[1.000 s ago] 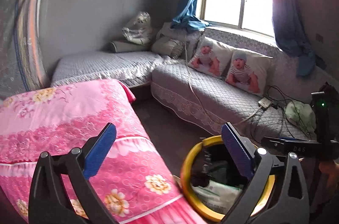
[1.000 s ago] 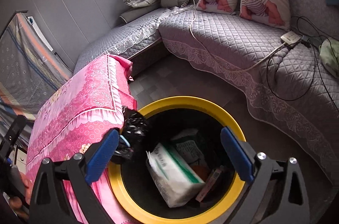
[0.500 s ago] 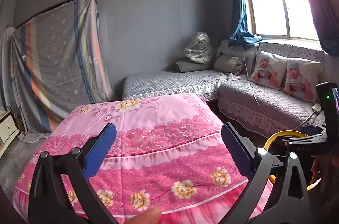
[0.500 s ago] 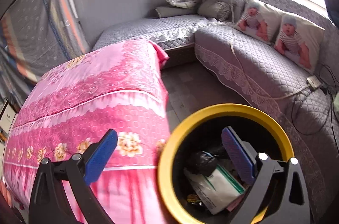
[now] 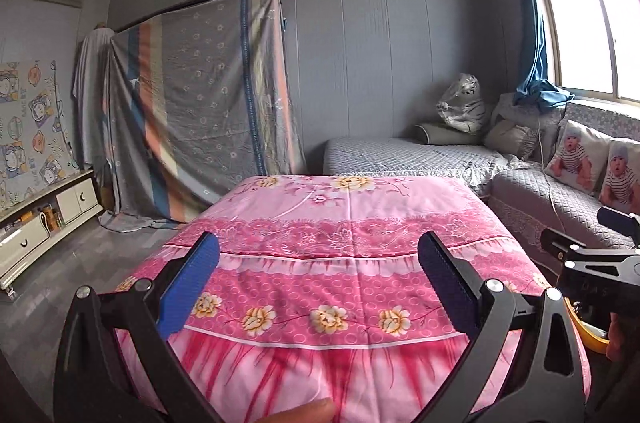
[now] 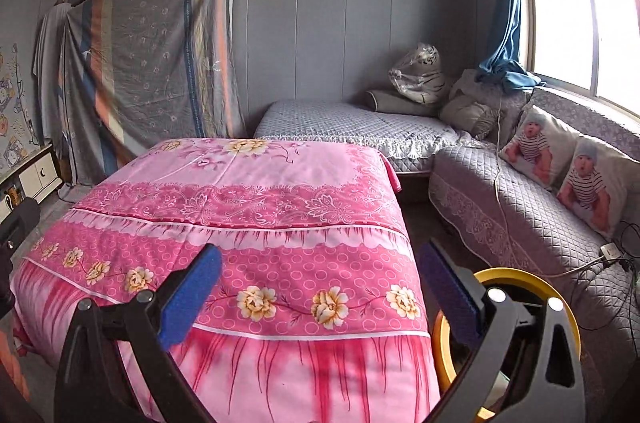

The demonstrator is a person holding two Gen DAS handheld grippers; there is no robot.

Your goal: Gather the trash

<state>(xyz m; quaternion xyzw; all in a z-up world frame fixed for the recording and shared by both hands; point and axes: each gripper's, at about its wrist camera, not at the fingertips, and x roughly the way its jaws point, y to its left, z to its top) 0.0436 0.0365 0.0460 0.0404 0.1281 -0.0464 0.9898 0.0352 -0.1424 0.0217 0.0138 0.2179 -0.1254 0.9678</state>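
We are lifting both grippers away from the bin (image 6: 520, 277), which a second ago filled the right view and is now sliding to its lower right corner, just beside the pink bed (image 6: 248, 207). The left gripper (image 5: 318, 287) and right gripper (image 6: 318, 293) are both gaping wide and carrying nothing, since the black wad is no longer in hand. We are levelling them over the bed, probably scanning for more trash; none is showing.

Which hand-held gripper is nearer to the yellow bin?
Right. The right hand-held gripper is just beside the yellow bin; the left hand-held gripper is farther, over the pink cloth.
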